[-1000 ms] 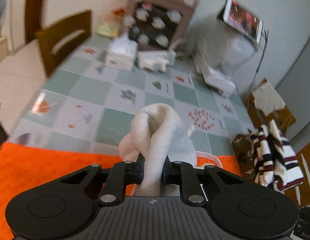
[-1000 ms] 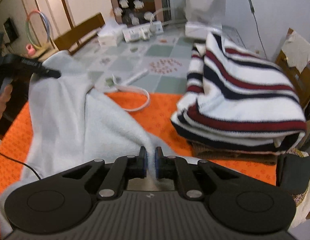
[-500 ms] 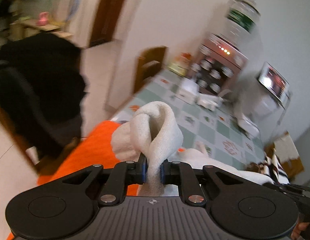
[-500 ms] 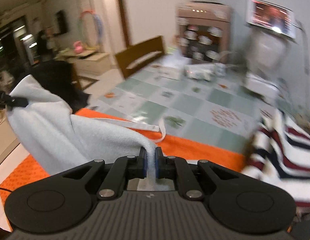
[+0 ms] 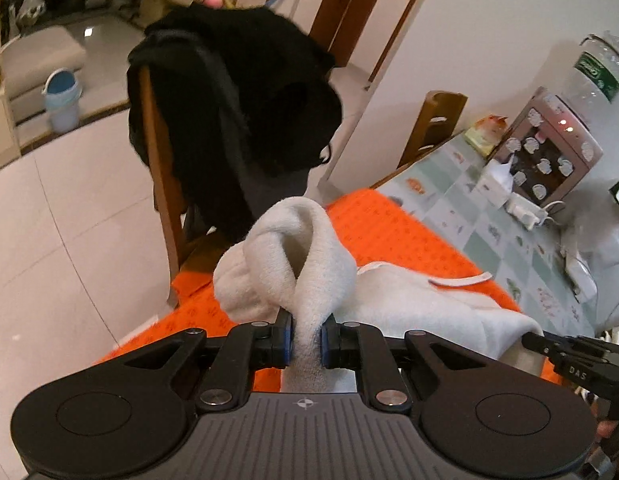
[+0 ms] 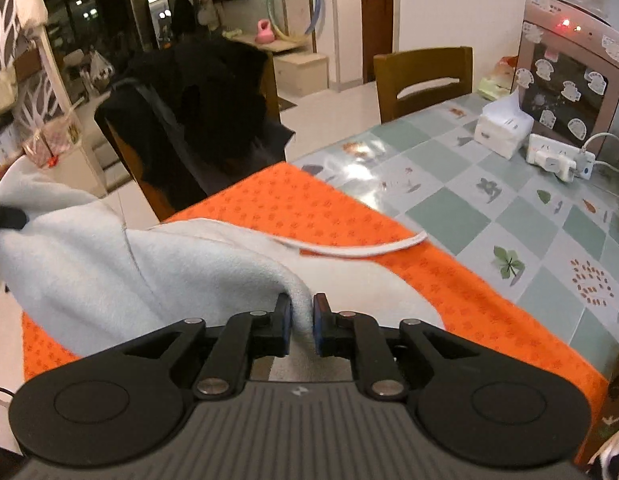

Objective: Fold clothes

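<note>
White fleece garment (image 6: 109, 264), bunched, spans between both grippers above the orange mat (image 6: 349, 216). Left gripper (image 5: 306, 342) and right gripper (image 6: 301, 330) each pinch a fold, jaws nearly closed. Its drawstring (image 6: 349, 249) trails toward the table (image 6: 489, 184).

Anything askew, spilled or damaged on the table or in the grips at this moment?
Nothing spilled or damaged. The left hand-held gripper pinches a bunched, twisted wad of the white garment, while the right hand-held gripper holds only a thin edge. A drawstring trails loose across the orange mat.

Black grippers (image 5: 306, 342), blue-padded jaws, silver screws
</note>
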Available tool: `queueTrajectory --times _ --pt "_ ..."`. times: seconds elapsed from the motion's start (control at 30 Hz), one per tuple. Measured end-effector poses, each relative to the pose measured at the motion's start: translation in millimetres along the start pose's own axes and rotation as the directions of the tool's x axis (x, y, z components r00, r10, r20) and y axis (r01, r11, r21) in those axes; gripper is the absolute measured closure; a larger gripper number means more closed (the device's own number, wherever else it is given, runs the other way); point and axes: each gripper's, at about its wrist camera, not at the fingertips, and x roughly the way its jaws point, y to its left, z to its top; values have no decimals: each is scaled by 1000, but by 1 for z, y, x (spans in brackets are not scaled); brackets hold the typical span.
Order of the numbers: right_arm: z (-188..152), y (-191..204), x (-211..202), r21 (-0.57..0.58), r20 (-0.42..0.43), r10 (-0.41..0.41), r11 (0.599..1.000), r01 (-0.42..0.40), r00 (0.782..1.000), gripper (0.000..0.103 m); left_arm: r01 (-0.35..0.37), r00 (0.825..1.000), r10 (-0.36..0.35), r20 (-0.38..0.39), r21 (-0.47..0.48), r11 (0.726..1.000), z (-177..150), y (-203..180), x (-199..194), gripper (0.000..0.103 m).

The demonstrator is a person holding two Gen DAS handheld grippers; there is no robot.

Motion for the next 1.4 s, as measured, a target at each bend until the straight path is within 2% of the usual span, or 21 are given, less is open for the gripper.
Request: queueTrajectory --times 0.03,0.2,0.43,0.77,0.87,1.03,1.3,1.4 --pt "-2 5 -1 -12 1 -10 1000 10 1000 78 -2 1000 2 -3 0 1000 -2 4 3 87" --pt "-20 15 -21 10 5 -9 1000 9 1000 71 18 1000 -17 -13 19 1000 -1 15 11 87" --pt "-51 24 -59 85 6 4 996 -4 1000 45 64 997 -63 -36 56 996 11 20 22 87" --pt "-130 58 -104 189 -40 -83 978 89 996 43 116 992 -108 -66 132 984 22 20 32 87" --pt "-151 71 -113 227 -45 -112 967 119 993 36 129 990 -118 -77 150 980 24 22 34 87" --pt "-185 100 -114 268 -69 -117 954 132 991 22 147 987 -133 -90 176 973 29 23 36 87" --pt "-225 150 -92 261 -122 -119 954 148 985 12 165 984 -148 -96 208 964 29 22 37 87" --pt "-238 162 -82 230 -149 -148 956 180 978 9 169 984 -151 -95 217 961 30 22 37 87"
